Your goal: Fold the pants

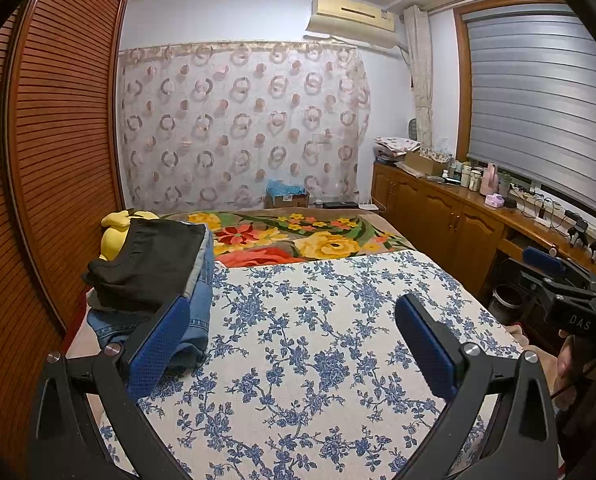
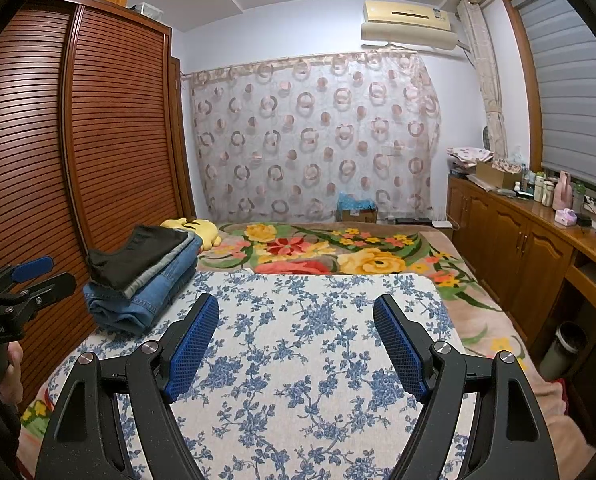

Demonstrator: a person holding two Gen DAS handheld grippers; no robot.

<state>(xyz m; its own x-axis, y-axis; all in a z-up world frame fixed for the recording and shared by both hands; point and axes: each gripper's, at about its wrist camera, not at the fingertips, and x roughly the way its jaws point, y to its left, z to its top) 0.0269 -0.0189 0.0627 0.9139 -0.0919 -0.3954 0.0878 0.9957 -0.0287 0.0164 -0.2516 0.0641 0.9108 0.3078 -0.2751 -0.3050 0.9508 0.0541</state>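
Observation:
A stack of folded pants lies at the left edge of the bed, black ones on top, grey and blue jeans beneath. My left gripper hovers open over the blue-flowered cloth, its left pad just right of the stack, nothing between the fingers. My right gripper also stands open and empty above the same cloth, with the stack off to its left. In the right wrist view the left gripper shows at the far left; in the left wrist view the right gripper shows at the far right.
A slatted wooden wardrobe runs close along the bed's left side. A bright floral blanket covers the far bed, with a yellow plush toy behind the stack. Wooden cabinets with bottles line the right wall; a bin stands below.

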